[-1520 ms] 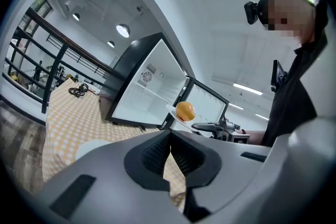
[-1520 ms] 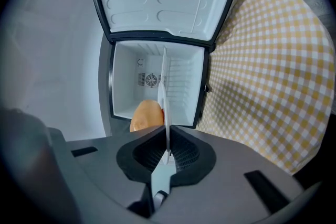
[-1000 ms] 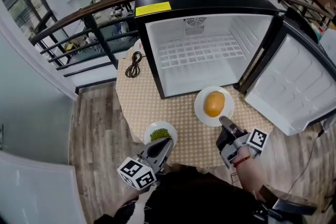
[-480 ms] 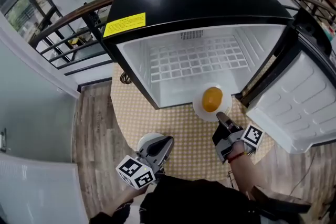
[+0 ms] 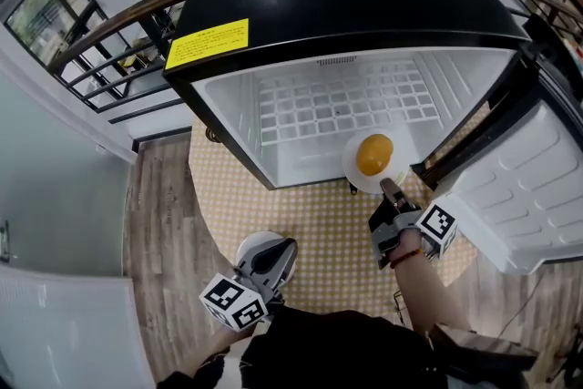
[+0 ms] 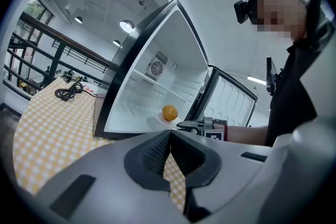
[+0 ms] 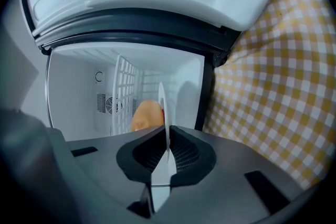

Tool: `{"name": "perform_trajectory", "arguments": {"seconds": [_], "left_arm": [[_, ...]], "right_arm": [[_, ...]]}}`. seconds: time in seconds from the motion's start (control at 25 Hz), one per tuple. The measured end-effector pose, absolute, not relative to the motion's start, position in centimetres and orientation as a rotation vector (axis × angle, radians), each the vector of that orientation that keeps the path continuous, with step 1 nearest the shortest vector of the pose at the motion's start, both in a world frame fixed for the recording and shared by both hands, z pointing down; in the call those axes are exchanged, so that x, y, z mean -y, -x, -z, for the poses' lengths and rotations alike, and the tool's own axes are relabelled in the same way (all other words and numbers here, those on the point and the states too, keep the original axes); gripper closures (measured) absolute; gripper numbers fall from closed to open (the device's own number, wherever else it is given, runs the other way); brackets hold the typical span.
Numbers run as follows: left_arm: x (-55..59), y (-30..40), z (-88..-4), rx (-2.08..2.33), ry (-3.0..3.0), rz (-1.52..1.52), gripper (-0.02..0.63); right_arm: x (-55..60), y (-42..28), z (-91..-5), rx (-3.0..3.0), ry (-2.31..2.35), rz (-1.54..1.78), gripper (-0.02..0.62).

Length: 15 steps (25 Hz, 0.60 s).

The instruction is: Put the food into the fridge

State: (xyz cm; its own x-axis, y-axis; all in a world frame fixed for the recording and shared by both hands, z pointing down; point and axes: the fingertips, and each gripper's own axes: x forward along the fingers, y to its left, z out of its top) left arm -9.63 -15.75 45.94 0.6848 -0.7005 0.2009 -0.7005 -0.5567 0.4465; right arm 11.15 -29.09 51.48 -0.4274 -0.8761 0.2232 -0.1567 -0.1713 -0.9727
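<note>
- Since a second ago, when the plate (image 5: 352, 167) lay on the table (image 5: 319, 228) clear of the fridge (image 5: 346, 5), it has been carried forward; its far part now sits past the fridge's front edge, low on the right by the open door (image 5: 528, 187).
- The right gripper (image 5: 386, 186) has travelled with it, its jaws clamped on the plate's near rim throughout. In the right gripper view the rim (image 7: 163, 113) stands edge-on between the pads.
- The food (image 5: 374, 154), round and orange, rides on the middle of the plate and has not slid. It is at the mouth of the fridge, not yet fully in.
- I cannot tell whether the plate is lifted or skims the table.
- The left gripper (image 5: 282, 249) has drifted a little but does no work. Its jaws are together with nothing between them, and only table cloth shows past the tips.
- The bowl (image 5: 253, 243) is on the table's near edge, just beside the left gripper and partly hidden by it.
- My reading: the first dish is mid-insertion. It needs a further push inward and a release on the fridge floor. The bowl is left to do.
</note>
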Motion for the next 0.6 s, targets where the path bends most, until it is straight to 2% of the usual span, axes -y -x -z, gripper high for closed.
{"name": "perform_trajectory", "arguments": {"seconds": [0.6], "left_arm": [[14.9,9.9,-46.9,1.1,-2.365,-0.005,0.594]], "right_arm": [[32.3,-11.3,-52.3,-1.473,1.302,1.61,0.571]]}}
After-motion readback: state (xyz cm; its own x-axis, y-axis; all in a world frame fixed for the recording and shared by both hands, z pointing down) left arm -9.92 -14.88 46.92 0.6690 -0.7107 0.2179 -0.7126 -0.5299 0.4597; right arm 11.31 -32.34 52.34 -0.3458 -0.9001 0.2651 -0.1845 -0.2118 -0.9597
